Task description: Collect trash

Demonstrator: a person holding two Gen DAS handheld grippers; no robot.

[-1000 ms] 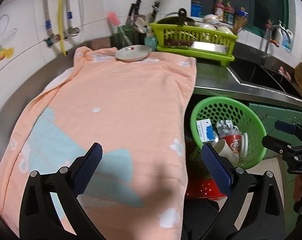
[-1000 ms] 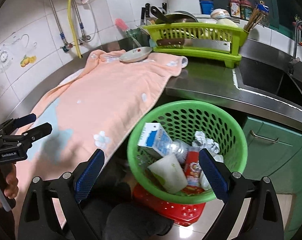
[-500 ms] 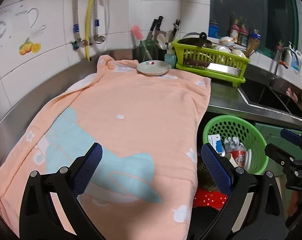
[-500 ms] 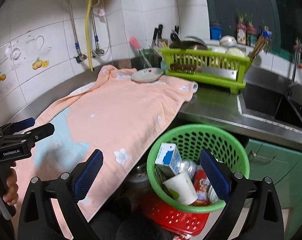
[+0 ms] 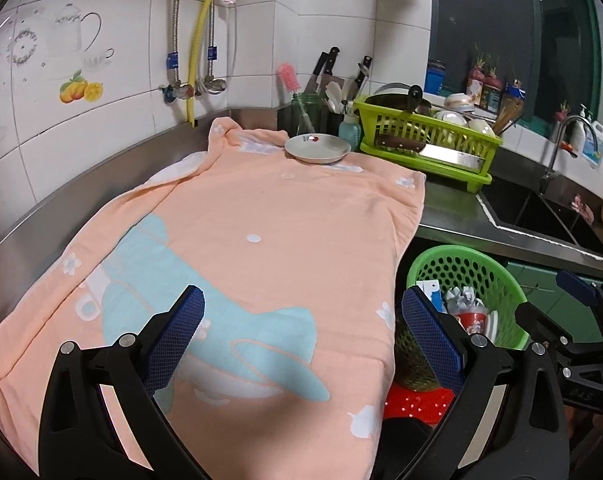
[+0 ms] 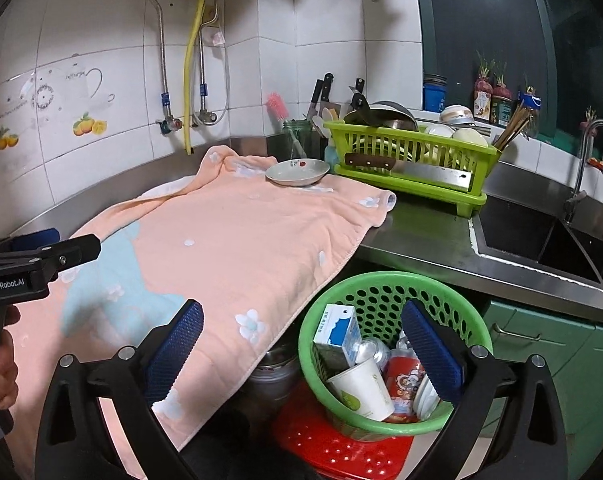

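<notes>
Trash — a carton, a cup, cans — fills the green basket below the worktop edge, its lower pieces hidden. Right claw is opening, empty, angled down over basket and towel. Left claw gapes empty above the towel.

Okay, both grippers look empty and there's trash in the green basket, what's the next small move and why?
Probably nothing more to pick up: scan the peach towel once, then stop. It carries only a plate, while the carton, paper cup and wrappers already sit in the green basket. The right gripper is opening on nothing.
</notes>
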